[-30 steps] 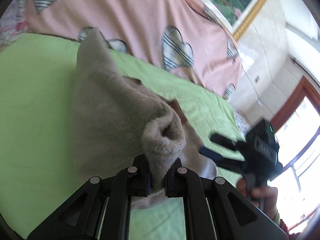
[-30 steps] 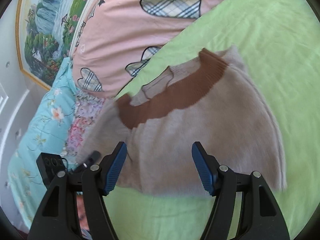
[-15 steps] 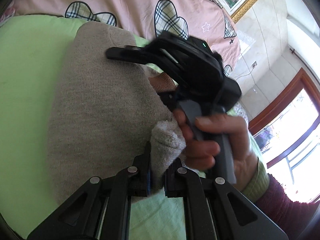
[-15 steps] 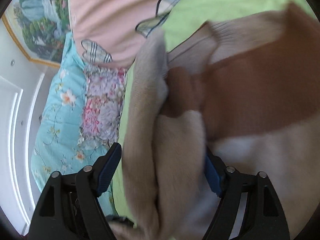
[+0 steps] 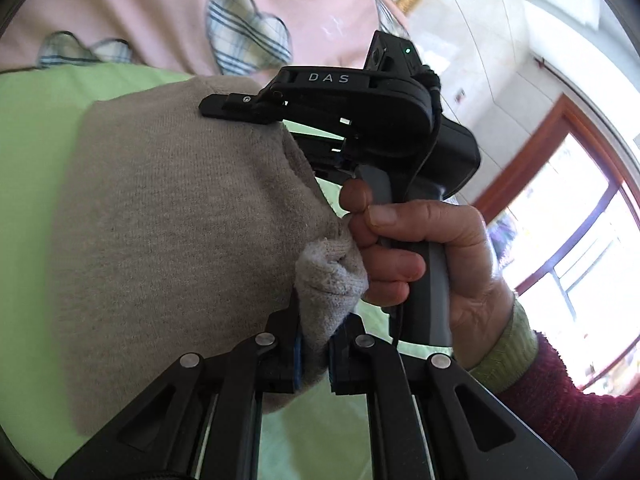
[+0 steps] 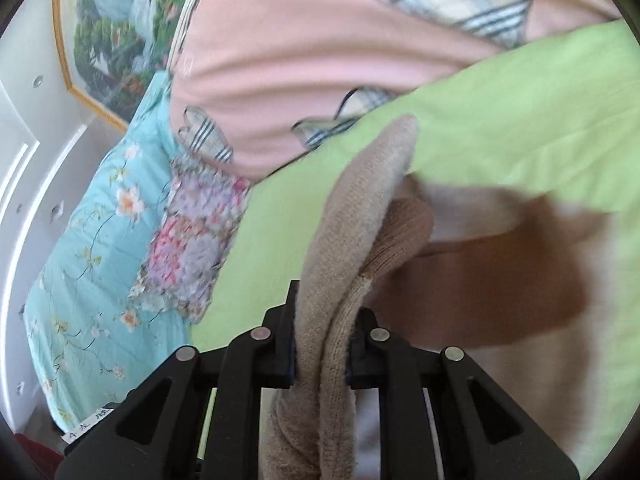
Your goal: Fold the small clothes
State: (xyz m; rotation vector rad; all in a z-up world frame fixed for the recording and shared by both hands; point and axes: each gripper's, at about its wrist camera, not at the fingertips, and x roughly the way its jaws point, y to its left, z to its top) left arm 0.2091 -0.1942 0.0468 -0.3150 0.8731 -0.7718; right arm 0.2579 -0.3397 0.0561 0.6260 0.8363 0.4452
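A beige knit sweater with a brown band lies on the green bed sheet. My left gripper is shut on a bunched corner of the sweater near the bottom of the left wrist view. My right gripper is shut on a folded edge of the sweater, which rises between its jaws. In the left wrist view the right gripper body sits over the sweater's far right edge, held by a hand; its fingertips are hidden by the cloth.
A pink quilt with plaid hearts lies along the far side of the bed. A turquoise floral pillow is at the left. A framed painting hangs on the wall. A window with a wooden frame is at the right.
My right gripper moved in over the sweater's edge and closed on it. It was open a second ago. My left gripper has kept its grip on the corner.
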